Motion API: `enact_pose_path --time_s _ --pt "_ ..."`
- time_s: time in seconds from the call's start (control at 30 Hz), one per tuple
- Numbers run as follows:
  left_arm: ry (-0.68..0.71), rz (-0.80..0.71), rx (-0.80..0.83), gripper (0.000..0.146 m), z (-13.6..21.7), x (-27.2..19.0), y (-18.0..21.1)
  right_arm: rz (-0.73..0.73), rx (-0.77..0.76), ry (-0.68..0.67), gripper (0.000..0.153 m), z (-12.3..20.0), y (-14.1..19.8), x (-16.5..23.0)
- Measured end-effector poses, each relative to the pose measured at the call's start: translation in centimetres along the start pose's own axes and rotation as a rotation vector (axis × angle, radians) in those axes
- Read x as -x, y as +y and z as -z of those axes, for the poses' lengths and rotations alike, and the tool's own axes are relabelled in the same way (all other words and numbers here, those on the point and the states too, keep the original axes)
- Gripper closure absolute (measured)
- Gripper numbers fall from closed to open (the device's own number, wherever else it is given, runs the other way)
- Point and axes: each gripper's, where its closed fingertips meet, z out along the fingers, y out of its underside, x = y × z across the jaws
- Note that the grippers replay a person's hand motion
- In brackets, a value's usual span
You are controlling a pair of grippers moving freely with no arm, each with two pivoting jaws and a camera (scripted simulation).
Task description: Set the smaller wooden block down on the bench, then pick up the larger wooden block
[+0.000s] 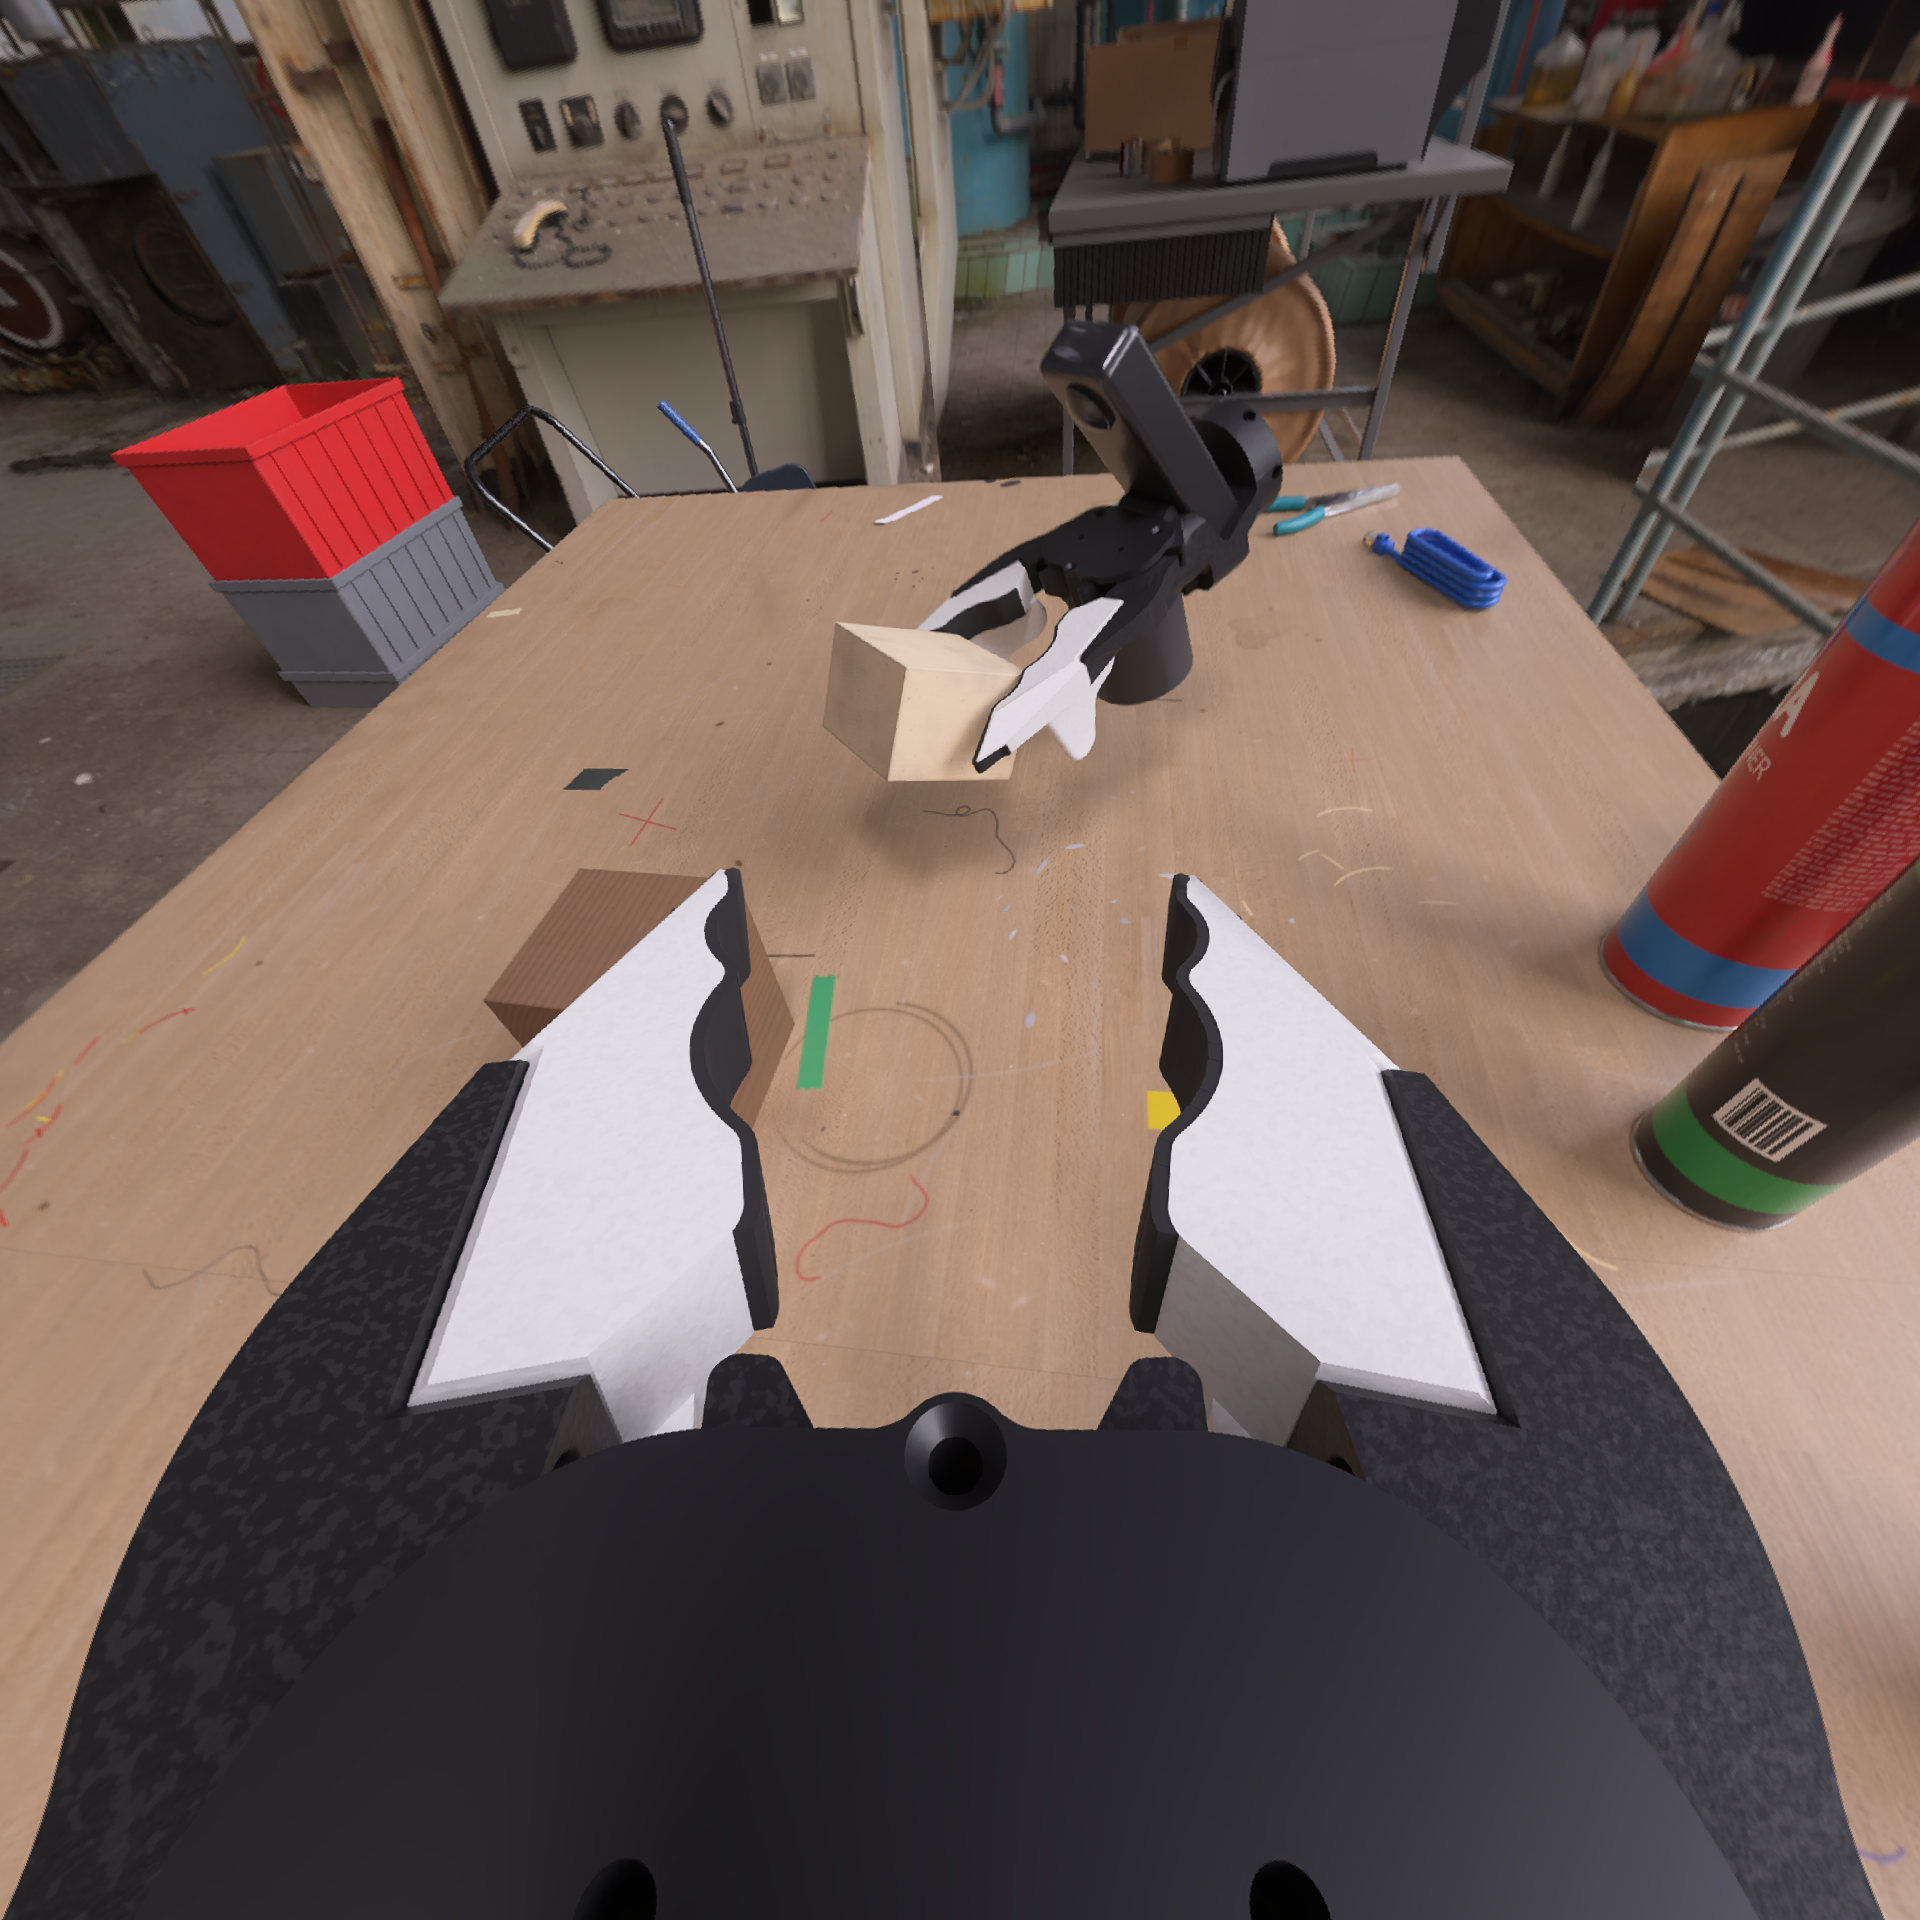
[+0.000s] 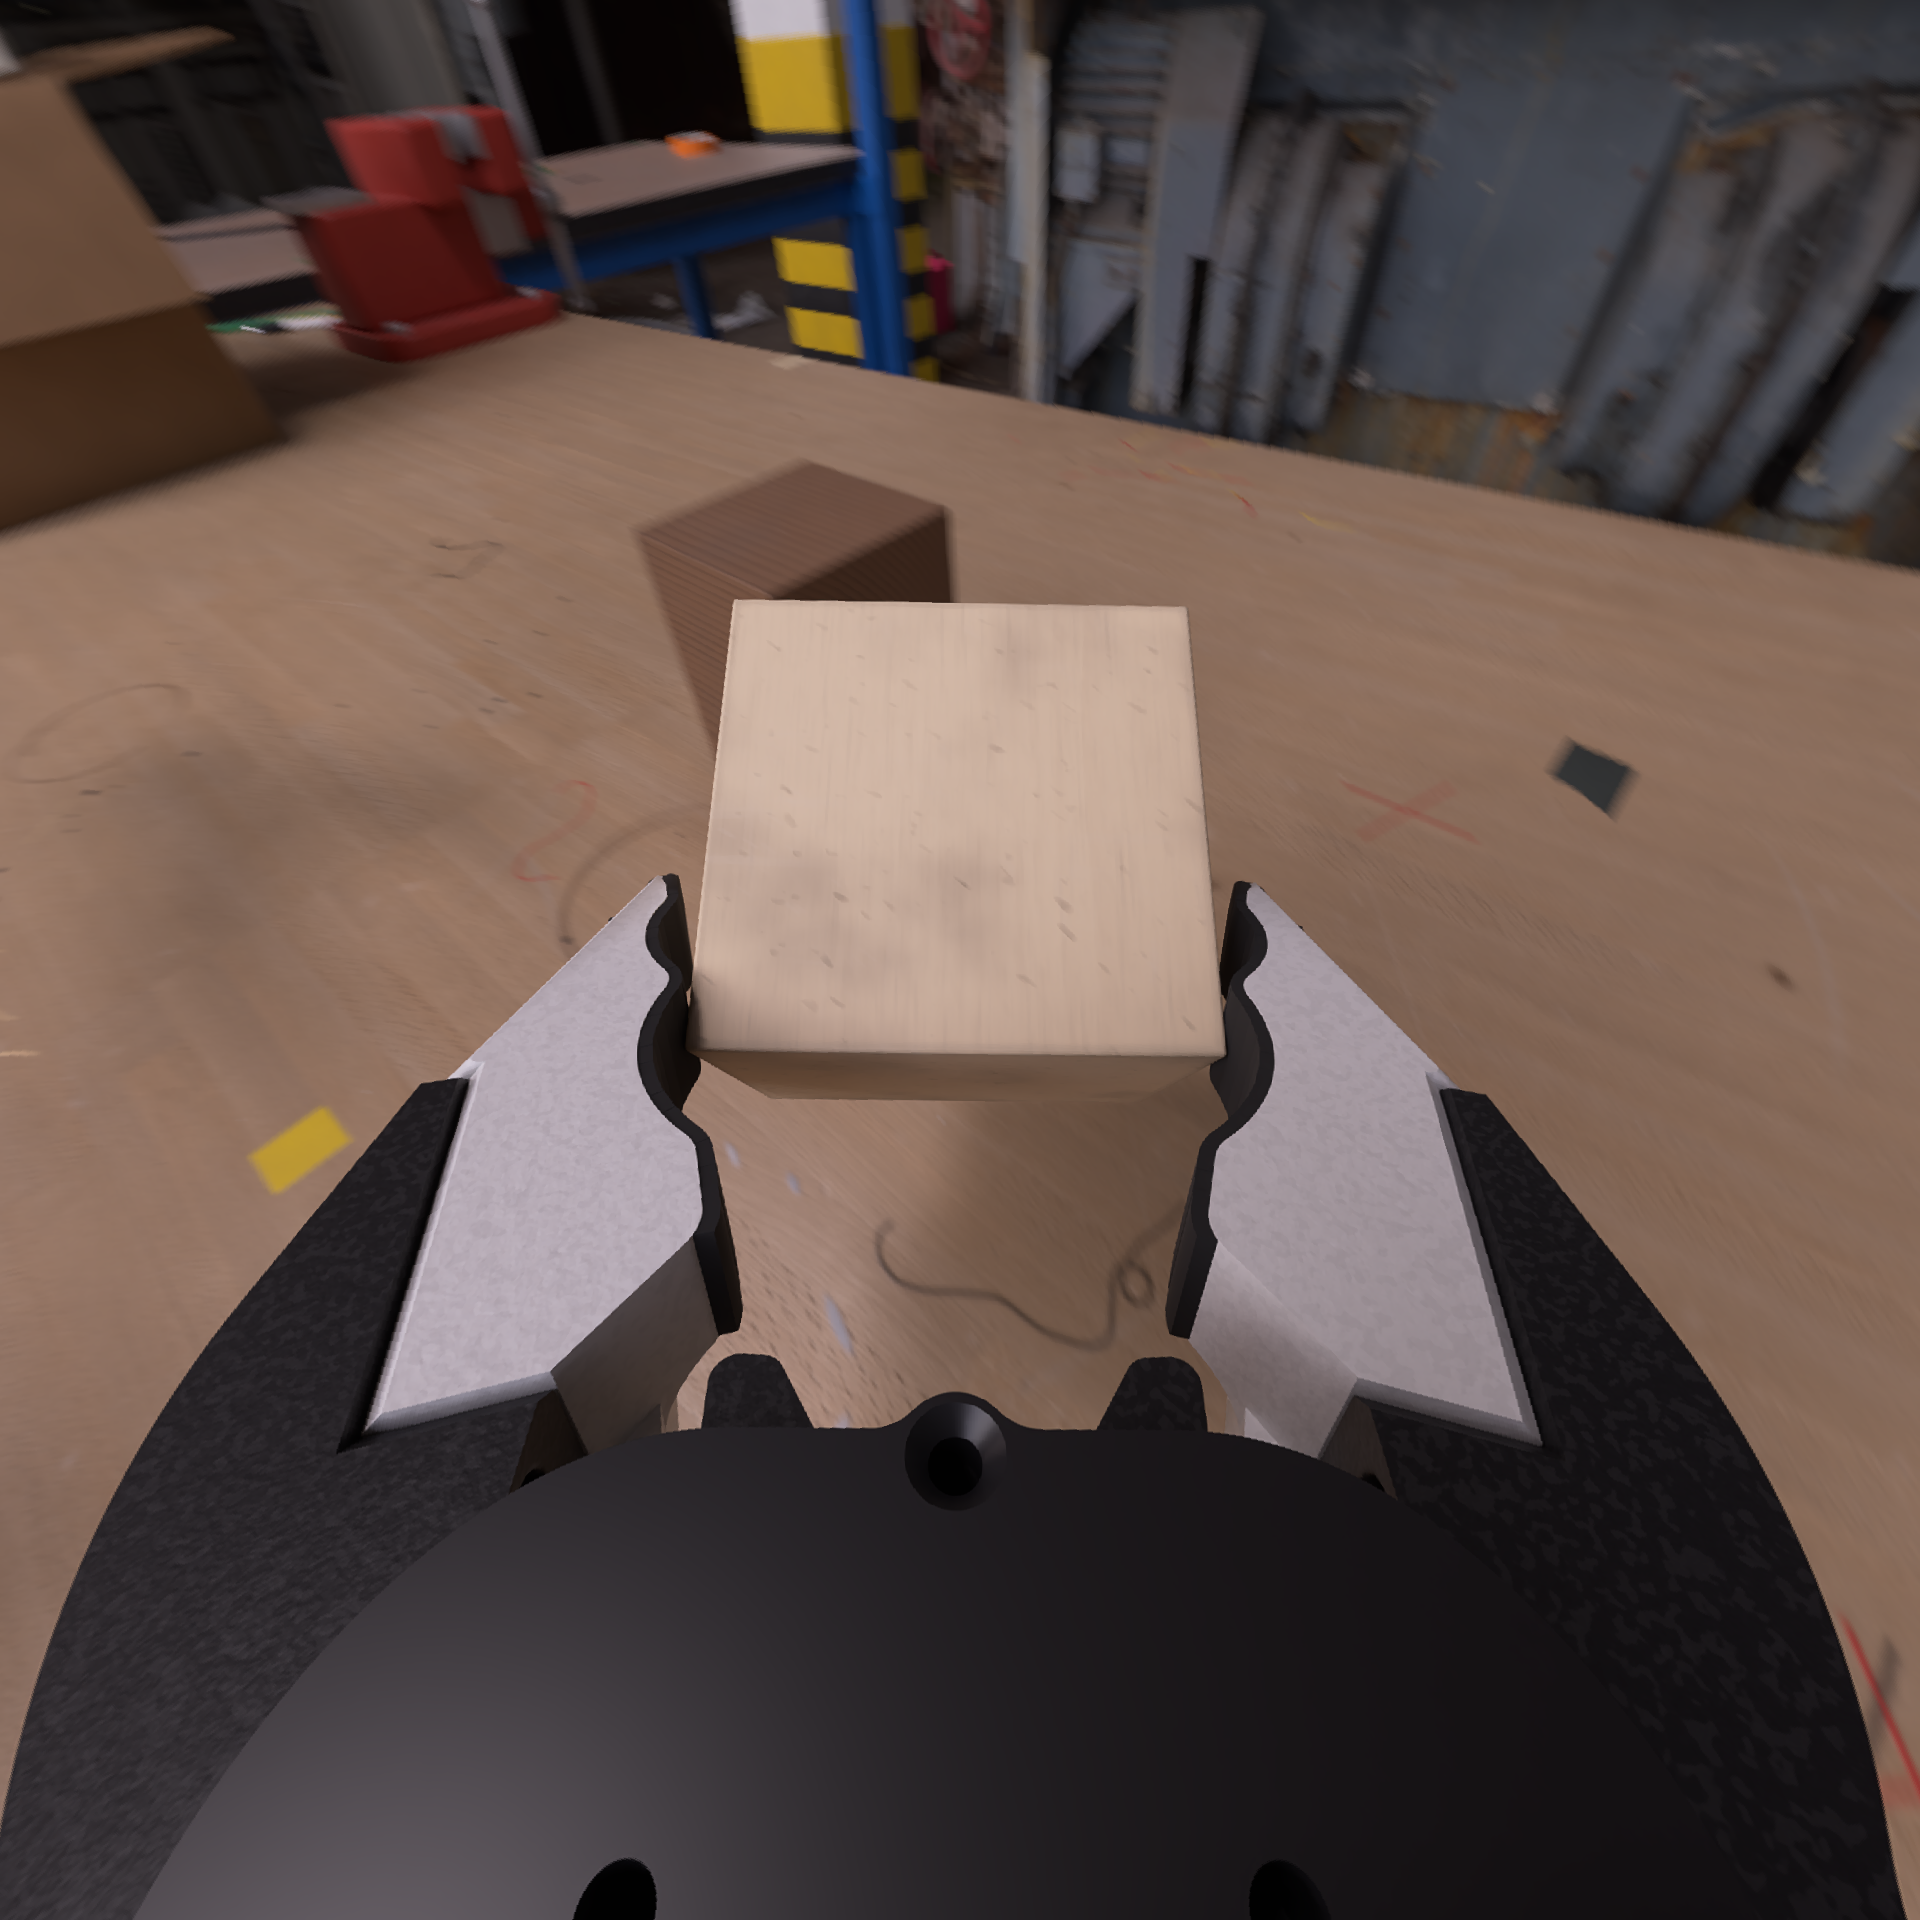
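Observation:
My right gripper (image 2: 954,894) is shut on a pale wooden block (image 2: 951,831), with its pads against the block's two sides. In the left wrist view the right gripper (image 1: 956,691) holds this pale block (image 1: 904,707) a little above the wooden bench (image 1: 1351,779), with a shadow under it. A darker brown wooden block (image 1: 582,956) rests on the bench, just left of and partly behind my left gripper's left finger. It also shows beyond the pale block in the right wrist view (image 2: 810,540). My left gripper (image 1: 954,883) is open and empty.
A red and blue can (image 1: 1787,831) and a dark can with a green band (image 1: 1787,1091) stand at the bench's right edge. A blue coil (image 1: 1444,566) and teal-handled pliers (image 1: 1320,509) lie far right. A black cylinder (image 1: 1148,649) stands behind the right gripper. Red and grey bins (image 1: 301,478) stand off the left side.

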Motion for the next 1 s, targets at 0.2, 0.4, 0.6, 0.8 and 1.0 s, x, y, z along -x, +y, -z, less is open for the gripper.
enact_pose_path --time_s 0.2,0.4,0.6,0.8,1.0 --pt "-0.026 0.025 0.011 0.068 0.2 0.0 1.2 -0.057 0.105 0.129 0.050 0.4 3.5 -3.1" --pt "-0.049 -0.022 0.066 0.070 0.1 0.0 1.5 -0.009 0.229 0.143 0.050 -0.8 5.8 -3.1" --pt "-0.048 -0.045 0.087 0.070 -0.1 -0.3 1.4 0.032 0.260 0.143 0.050 -0.2 6.3 -2.9" --pt "-0.054 -0.045 0.095 0.070 -0.2 -0.2 1.3 0.056 0.400 0.150 0.050 1.2 8.9 -3.0" --pt "-0.115 -0.002 0.064 0.067 1.1 0.7 1.2 0.045 0.470 0.133 0.011 4.1 9.4 -1.1"
